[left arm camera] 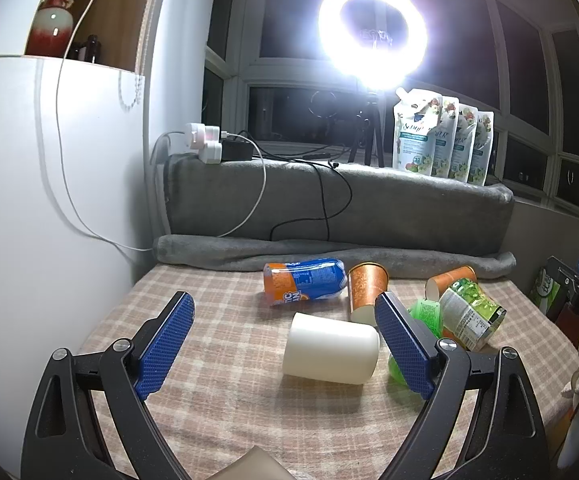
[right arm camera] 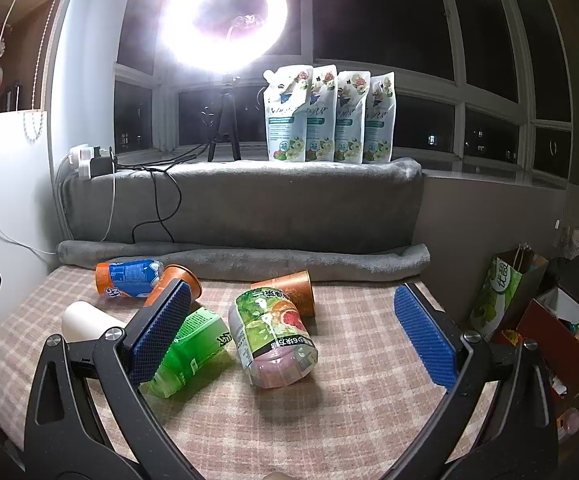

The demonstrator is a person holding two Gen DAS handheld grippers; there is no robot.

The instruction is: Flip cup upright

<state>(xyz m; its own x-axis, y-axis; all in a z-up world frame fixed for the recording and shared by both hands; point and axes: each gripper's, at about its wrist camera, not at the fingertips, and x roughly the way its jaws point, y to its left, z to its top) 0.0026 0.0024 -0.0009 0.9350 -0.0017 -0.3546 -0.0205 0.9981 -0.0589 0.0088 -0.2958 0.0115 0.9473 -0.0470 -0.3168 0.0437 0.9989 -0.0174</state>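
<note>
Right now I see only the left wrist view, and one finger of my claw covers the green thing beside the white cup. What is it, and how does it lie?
Observer: It is a green plastic bottle, lying on its side.
Operator: Is the right claw open or shut?
Observer: The right claw is open and holds nothing.
Operator: What does it point at?
Observer: In its view the fruit-label jar lies on its side between the fingers, pink end nearest the camera, with an orange paper cup on its side behind it.
</note>
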